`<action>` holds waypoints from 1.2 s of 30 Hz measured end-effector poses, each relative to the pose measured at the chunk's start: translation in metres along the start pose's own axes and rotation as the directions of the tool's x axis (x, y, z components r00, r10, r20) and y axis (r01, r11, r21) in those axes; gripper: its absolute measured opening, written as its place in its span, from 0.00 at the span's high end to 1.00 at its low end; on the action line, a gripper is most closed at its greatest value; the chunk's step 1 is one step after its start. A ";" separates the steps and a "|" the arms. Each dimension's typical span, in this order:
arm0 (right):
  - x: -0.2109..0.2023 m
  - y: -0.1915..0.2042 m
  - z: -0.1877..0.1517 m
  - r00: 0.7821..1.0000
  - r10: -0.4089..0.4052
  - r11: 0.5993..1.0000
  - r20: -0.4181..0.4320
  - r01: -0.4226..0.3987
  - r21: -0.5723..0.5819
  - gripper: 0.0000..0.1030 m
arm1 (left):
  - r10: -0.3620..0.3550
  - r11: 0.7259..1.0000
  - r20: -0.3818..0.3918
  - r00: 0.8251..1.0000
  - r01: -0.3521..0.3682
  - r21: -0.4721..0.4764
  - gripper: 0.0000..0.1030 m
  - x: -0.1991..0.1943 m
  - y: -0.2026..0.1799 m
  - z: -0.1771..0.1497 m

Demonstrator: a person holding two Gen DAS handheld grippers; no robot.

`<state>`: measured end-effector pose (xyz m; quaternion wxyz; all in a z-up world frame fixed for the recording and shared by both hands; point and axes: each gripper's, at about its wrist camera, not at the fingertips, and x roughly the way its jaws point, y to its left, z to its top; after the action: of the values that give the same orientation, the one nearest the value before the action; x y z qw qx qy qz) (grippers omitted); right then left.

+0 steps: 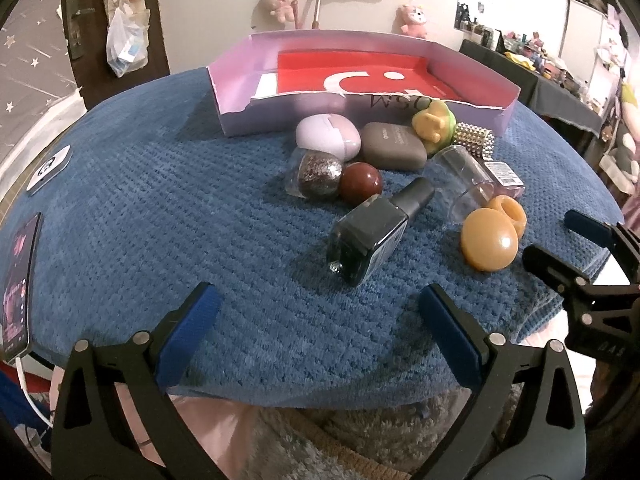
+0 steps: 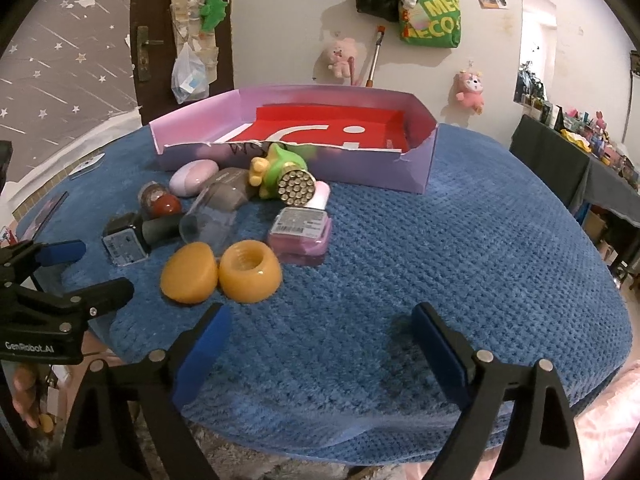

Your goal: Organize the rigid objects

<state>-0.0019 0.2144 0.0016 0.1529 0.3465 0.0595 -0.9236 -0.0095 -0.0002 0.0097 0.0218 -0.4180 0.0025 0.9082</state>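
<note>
A shallow purple box [image 1: 240, 120] [image 2: 416, 172] with a red lining stands at the back of the blue mat. In front of it lies a cluster: dark square bottle [image 1: 372, 236] [image 2: 128, 240], two orange knobs [image 1: 488, 244] [image 2: 250, 276], clear tube [image 1: 464, 176] [image 2: 212, 216], red ball [image 1: 360, 182] [image 2: 166, 205], glittery ball [image 1: 320, 172], lilac egg case [image 1: 328, 136] [image 2: 194, 178], grey case [image 1: 394, 146], green-yellow toy [image 1: 434, 122] [image 2: 276, 172], studded cylinder [image 1: 476, 138] [image 2: 298, 192], pink box [image 2: 300, 232]. My left gripper [image 1: 316, 320] [image 2: 84, 268] is open and empty near the mat's front edge. My right gripper [image 2: 320, 336] [image 1: 560, 236] is open and empty.
A phone [image 1: 16, 280] lies at the mat's left edge with a white cable. A white card [image 1: 50, 168] lies further back on the left. A dark-clothed table with small items [image 2: 580, 160] stands to the right. Plush toys hang on the wall.
</note>
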 end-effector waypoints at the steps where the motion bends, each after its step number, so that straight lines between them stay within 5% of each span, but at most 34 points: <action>1: -0.001 -0.002 0.001 1.000 0.001 1.000 0.000 -0.001 0.006 0.10 | -0.001 1.000 0.001 1.000 0.001 0.002 0.03 0.001 0.000 0.001; 15: 0.007 0.006 0.007 1.000 0.025 1.000 -0.002 -0.025 -0.013 0.18 | -0.016 0.999 0.013 1.000 0.015 0.035 0.28 0.009 -0.007 0.018; 28: 0.020 0.029 0.019 0.996 0.090 0.994 0.005 -0.090 -0.059 0.41 | -0.037 0.997 0.025 0.999 0.036 0.063 0.67 0.010 -0.018 0.021; 31: 0.020 0.027 0.019 0.996 0.089 0.994 0.009 -0.088 -0.057 0.60 | -0.023 0.997 0.036 0.999 0.020 0.076 0.67 0.009 -0.021 0.019; 36: 0.017 0.022 0.018 0.995 0.096 0.995 0.004 -0.096 -0.040 0.61 | -0.011 0.997 0.045 0.999 0.007 0.083 0.68 0.006 -0.023 0.018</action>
<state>-0.0183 0.1858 0.0043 0.2042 0.3430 0.0607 -0.9149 -0.0259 0.0236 0.0166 0.0432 -0.3959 0.0375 0.9165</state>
